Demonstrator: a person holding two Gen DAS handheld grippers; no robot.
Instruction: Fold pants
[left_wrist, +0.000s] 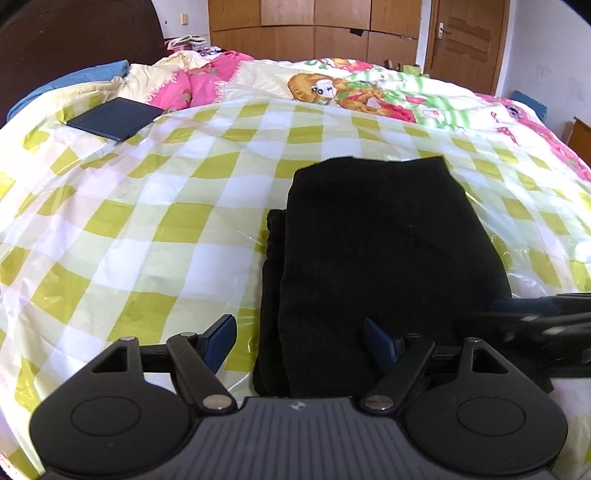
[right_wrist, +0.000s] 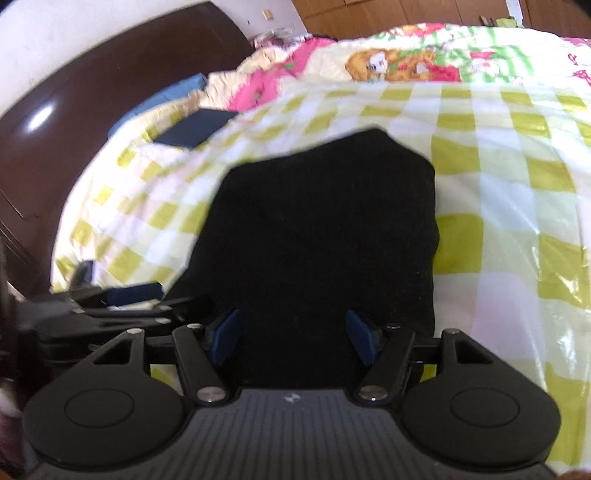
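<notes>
Hovering: you are holding left gripper (left_wrist: 301, 343) and right gripper (right_wrist: 293, 334) open, empty, above the folded black pants (left_wrist: 373, 240) on the checked sheet (left_wrist: 147, 206).
Risking: pinching one layer (not the stack) is undoing the fold.

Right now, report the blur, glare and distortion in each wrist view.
Left wrist view: sharp, with fisheye bending of the checked plastic sheet; the black pants show almost no fabric detail. Right wrist view: smeared with motion blur, glare on the dark headboard, pants a featureless black patch.
</notes>
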